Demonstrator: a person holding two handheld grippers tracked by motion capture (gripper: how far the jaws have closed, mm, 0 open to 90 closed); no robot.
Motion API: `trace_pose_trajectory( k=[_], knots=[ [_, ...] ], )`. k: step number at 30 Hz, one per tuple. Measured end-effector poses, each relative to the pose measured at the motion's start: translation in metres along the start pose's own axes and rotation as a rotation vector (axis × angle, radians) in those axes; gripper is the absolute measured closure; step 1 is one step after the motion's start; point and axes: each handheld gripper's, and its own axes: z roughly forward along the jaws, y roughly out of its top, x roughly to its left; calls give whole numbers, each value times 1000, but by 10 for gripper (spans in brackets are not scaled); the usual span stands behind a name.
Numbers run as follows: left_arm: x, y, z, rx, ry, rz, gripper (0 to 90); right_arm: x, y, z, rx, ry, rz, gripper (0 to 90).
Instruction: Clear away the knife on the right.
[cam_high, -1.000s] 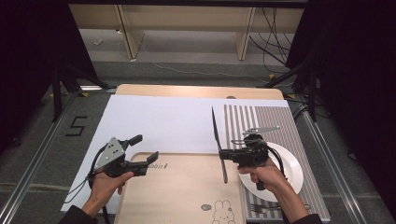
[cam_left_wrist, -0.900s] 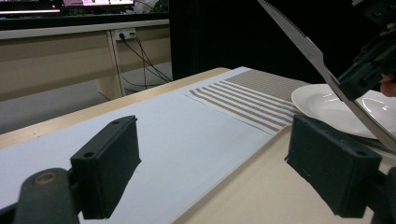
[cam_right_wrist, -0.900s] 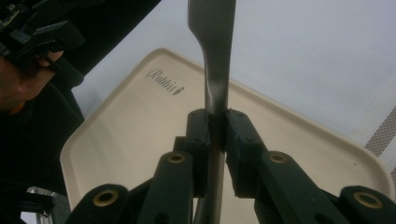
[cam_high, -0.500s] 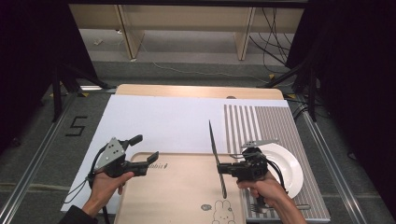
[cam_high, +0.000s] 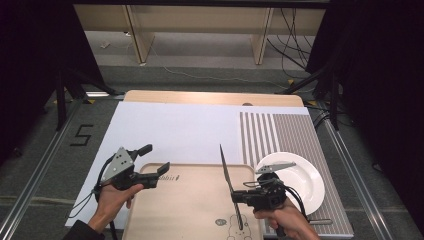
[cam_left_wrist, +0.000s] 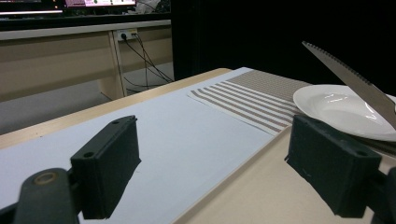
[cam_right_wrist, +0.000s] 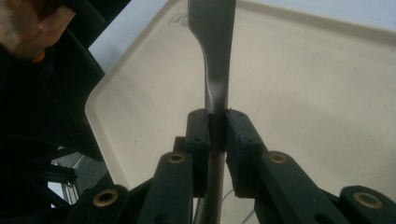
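A table knife (cam_high: 229, 180) with a serrated blade is clamped by its neck in my right gripper (cam_high: 236, 196), blade pointing away over the beige wooden tray (cam_high: 190, 210). In the right gripper view the jaws are closed on the knife (cam_right_wrist: 212, 46) above the tray (cam_right_wrist: 303, 93). My left gripper (cam_high: 154, 159) hovers at the tray's far left corner, jaws wide apart and empty. Between its pads (cam_left_wrist: 109, 163) I see the white sheet, the tray edge (cam_left_wrist: 261, 196), the knife blade (cam_left_wrist: 355, 84) and the white plate (cam_left_wrist: 336, 107).
The white plate (cam_high: 300, 175) rests on a grey striped placemat (cam_high: 280, 132) at the right. A white sheet (cam_high: 175, 130) covers the table's middle and left. A printed rabbit figure (cam_high: 235, 232) marks the tray's near edge. Dark floor and metal rails surround the table.
My right gripper has carried the knife toward the person and slightly left, from beside the plate to over the tray. The left gripper has stayed put.
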Motion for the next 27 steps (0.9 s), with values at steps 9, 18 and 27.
trace_pose_trajectory(
  k=[9, 18, 27],
  knots=[
    [1, 0, -1, 0, 5, -4, 162, 9, -9, 4, 56, -33, -45, 805],
    [1, -1, 0, 4, 7, -8, 162, 14, -11, 4, 105, -93, -57, 806],
    [1, -1, 0, 4, 8, -7, 162, 19, -15, 9, 152, -130, -109, 805]
  ],
)
